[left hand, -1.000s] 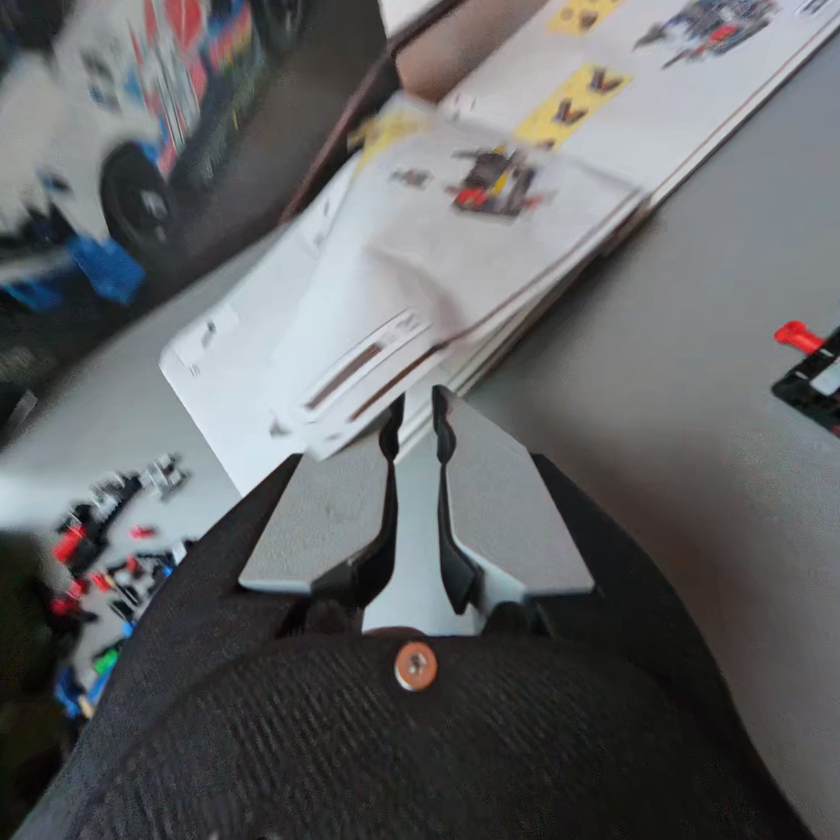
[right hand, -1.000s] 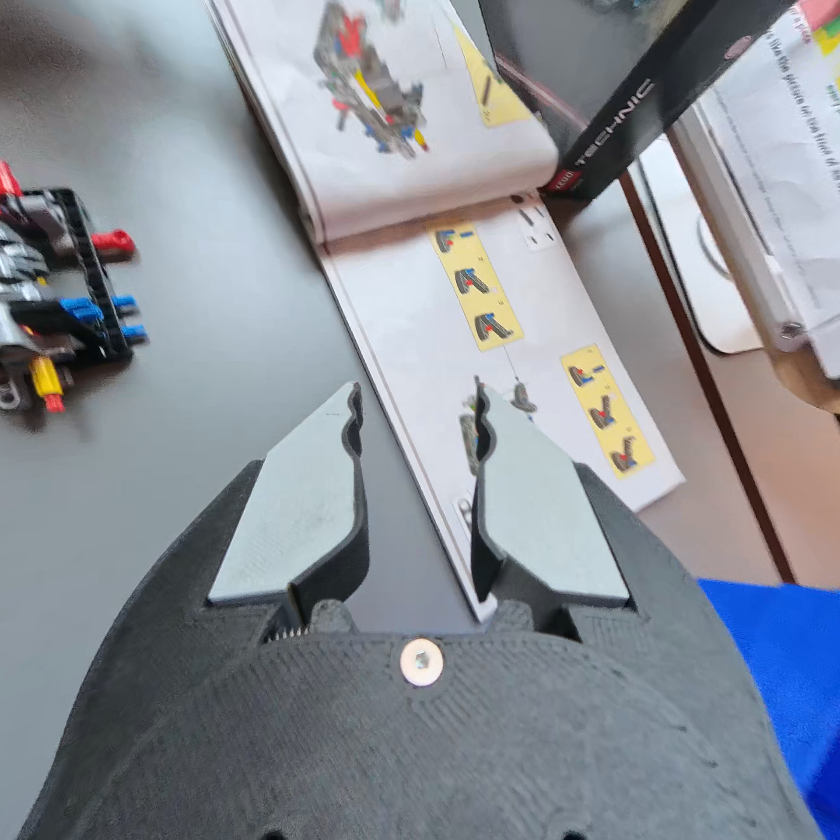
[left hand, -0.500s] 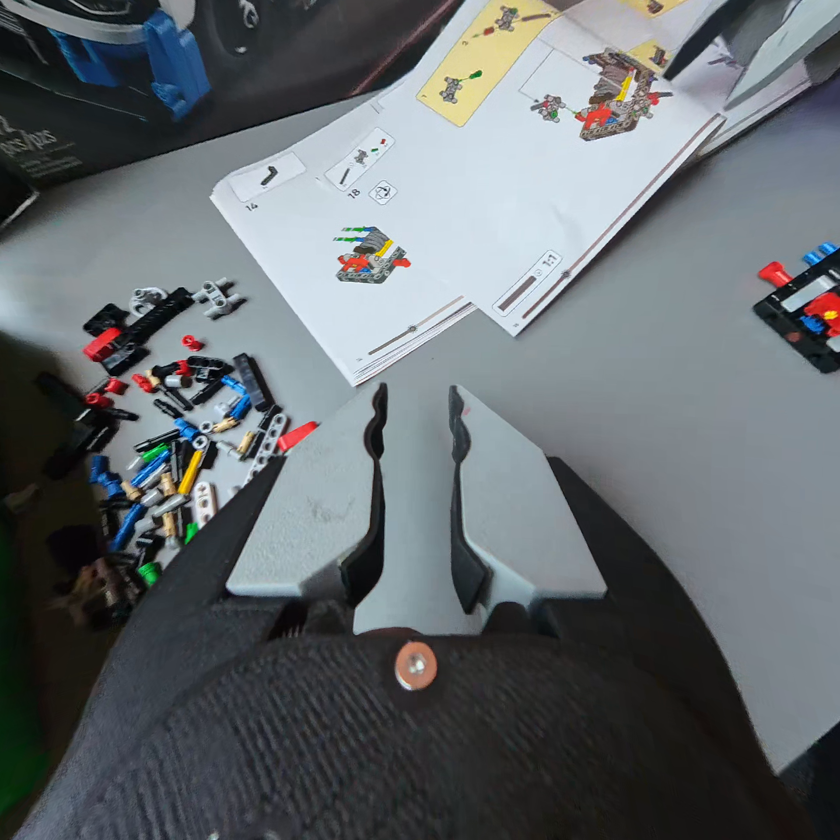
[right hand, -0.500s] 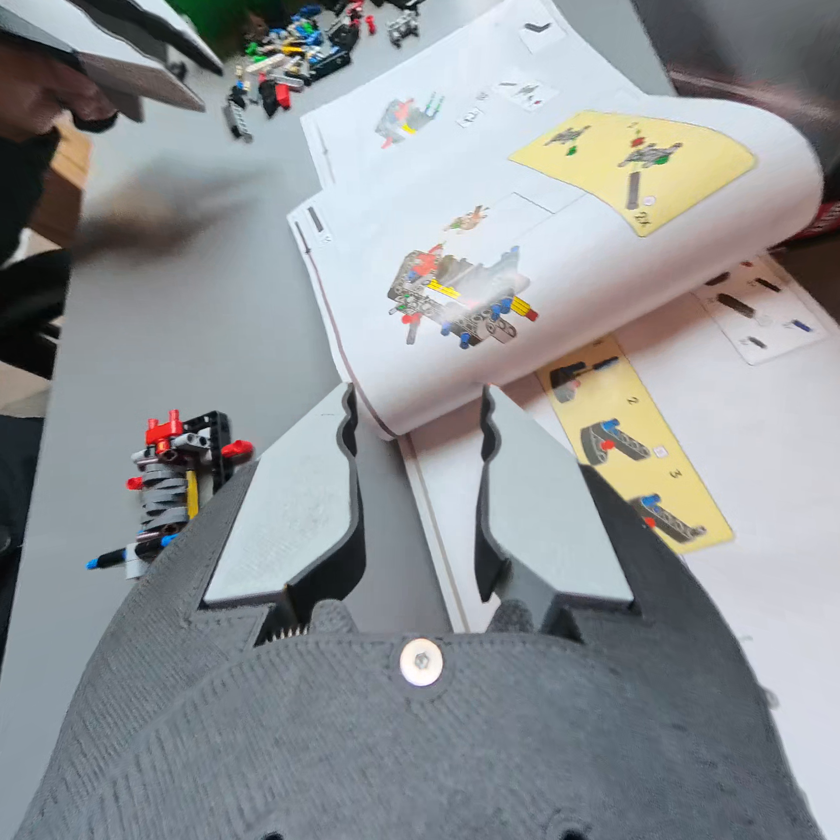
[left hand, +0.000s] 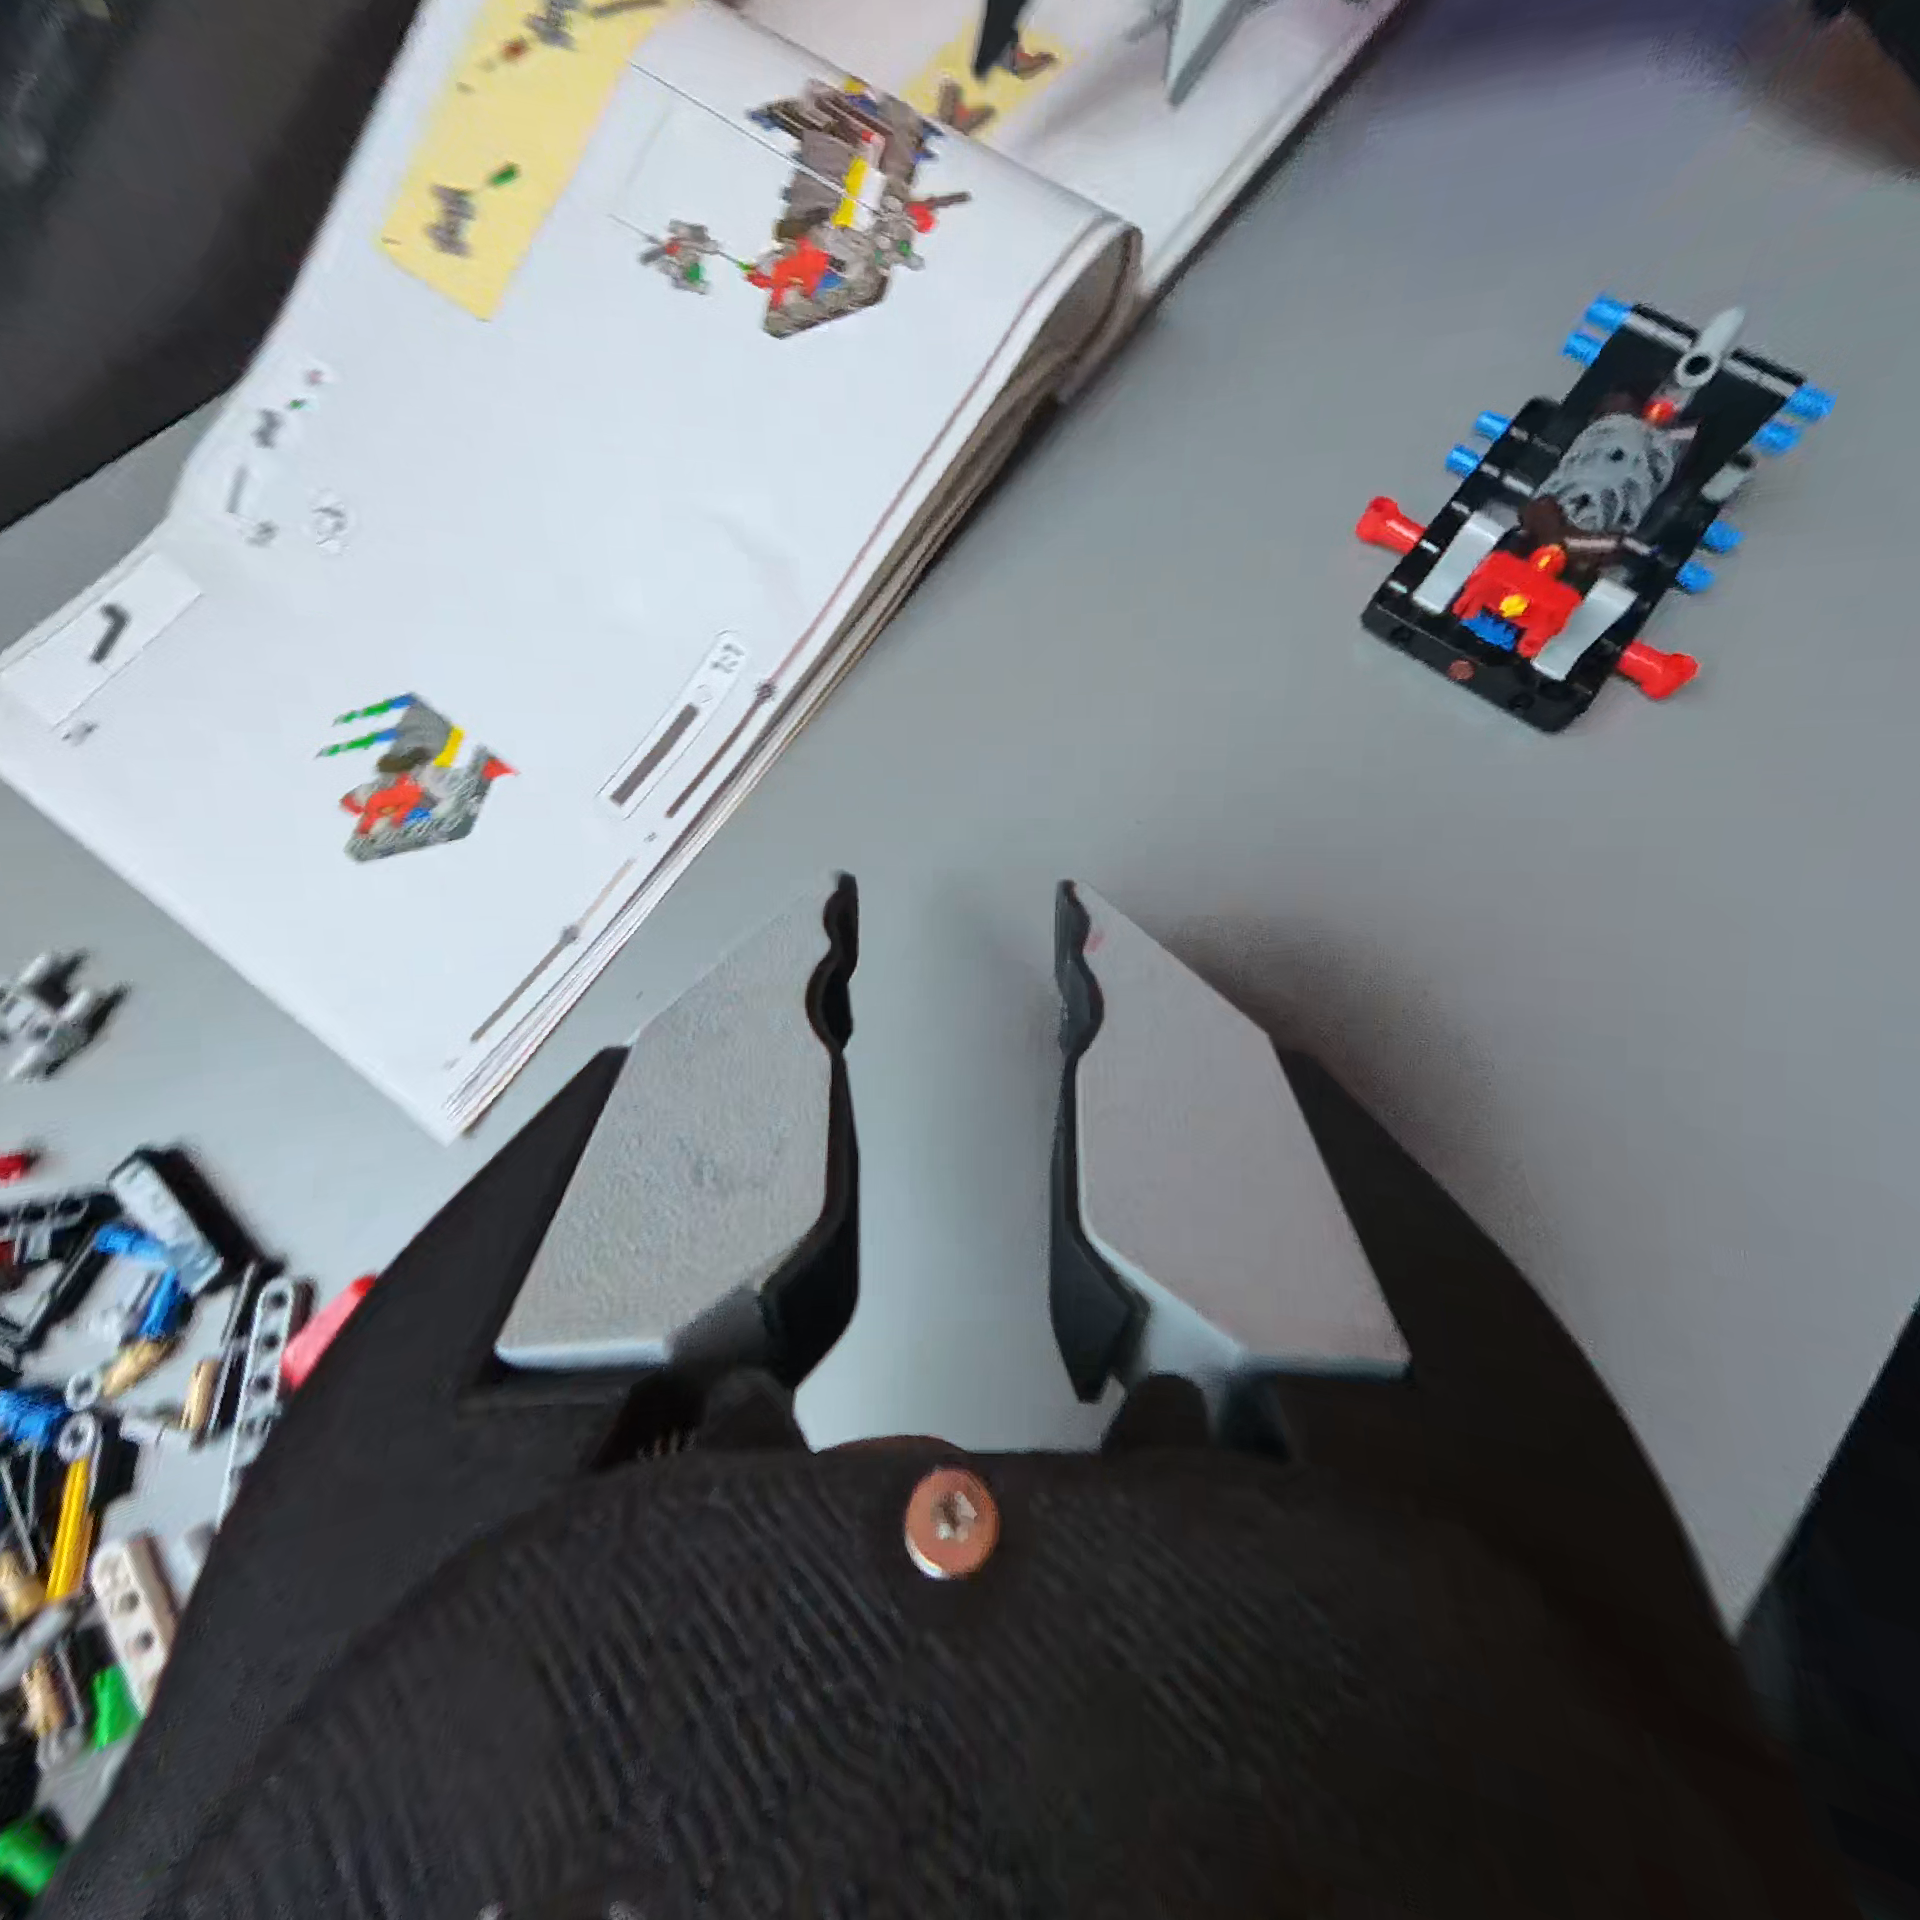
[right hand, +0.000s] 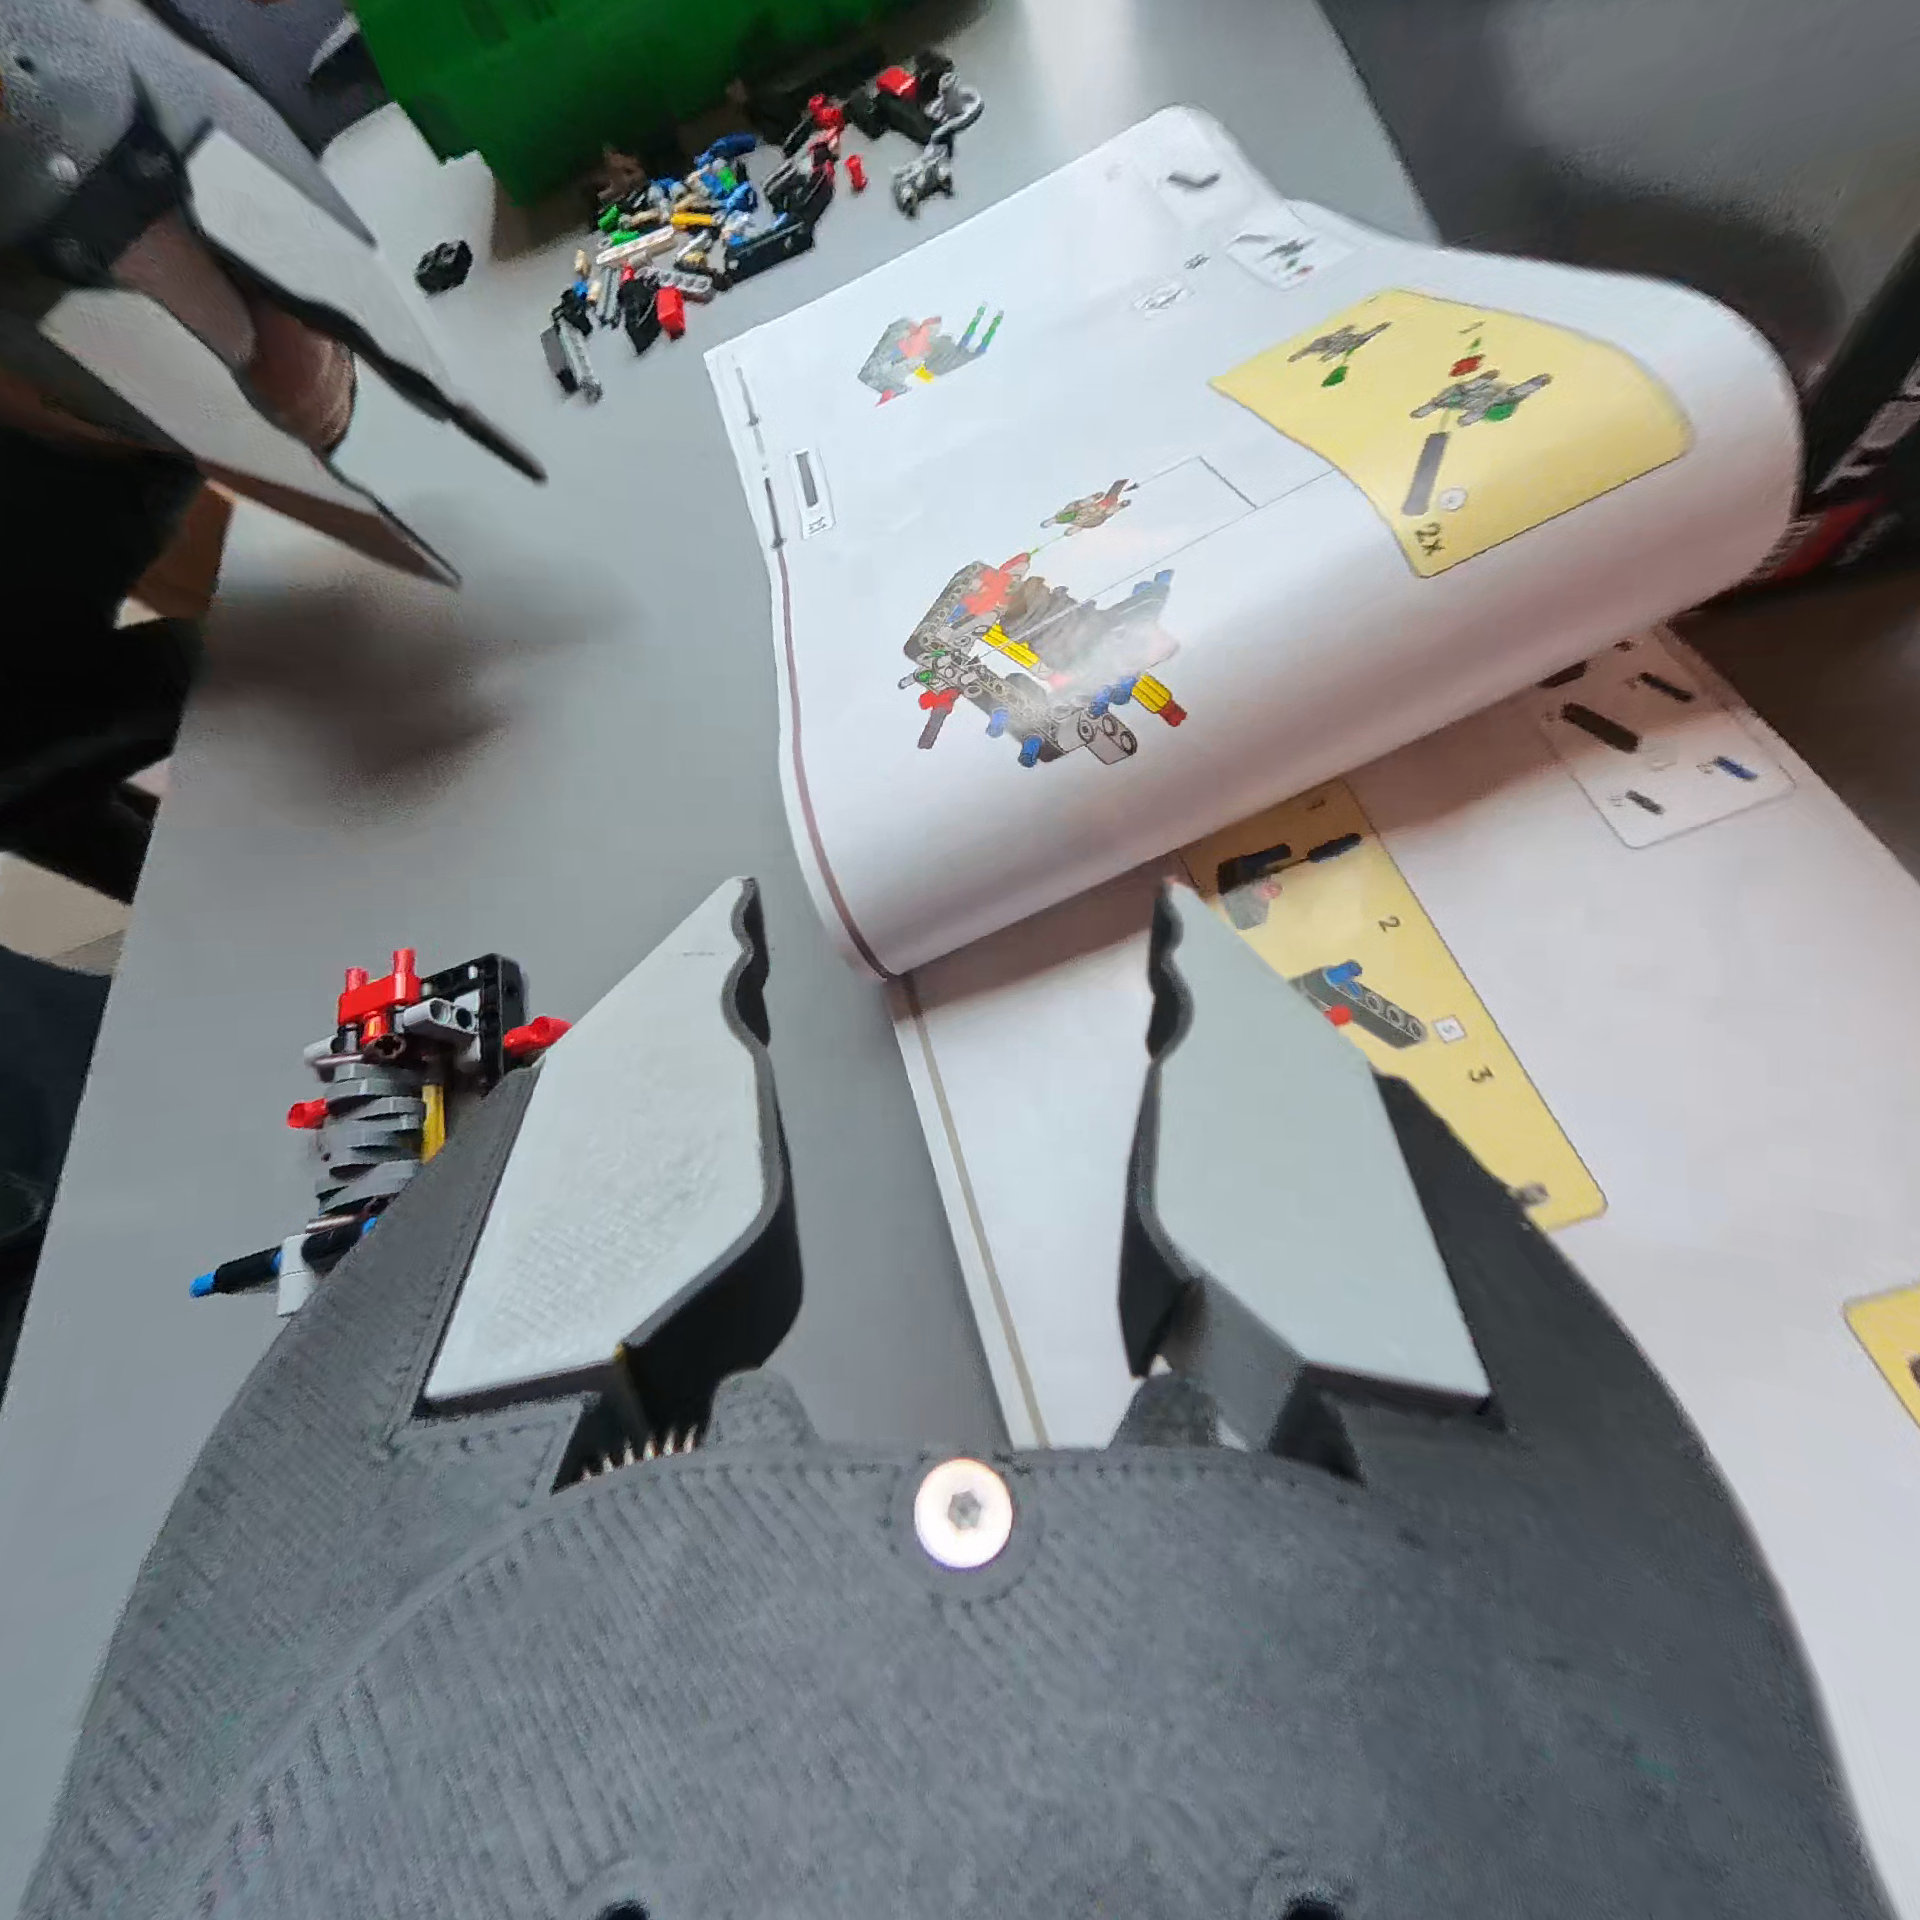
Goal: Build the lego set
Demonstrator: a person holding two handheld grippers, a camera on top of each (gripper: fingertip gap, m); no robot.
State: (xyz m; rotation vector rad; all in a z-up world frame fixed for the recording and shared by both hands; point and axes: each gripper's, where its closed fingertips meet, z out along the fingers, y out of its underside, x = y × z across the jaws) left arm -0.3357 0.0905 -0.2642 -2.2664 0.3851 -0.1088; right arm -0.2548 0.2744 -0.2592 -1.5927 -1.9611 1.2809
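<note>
- Left wrist view: the model, a black frame with grey gears, red and blue pins, sits alone on the grey table, well right of the open booklet.
- The left gripper hangs above bare table, jaws parted by a modest gap, holding and touching nothing.
- Right wrist view: the right gripper is spread wider, empty, its tips over the booklet's near edge; a page curls up beyond them.
- The model is partly hidden behind the right gripper's left finger.
- Loose parts are blurred and cut off at the left edge; a green bin behind them is cropped.
- Since half a second ago, the left gripper has opened wider and swung right, bringing the whole model into view; the right gripper has opened further too.
</note>
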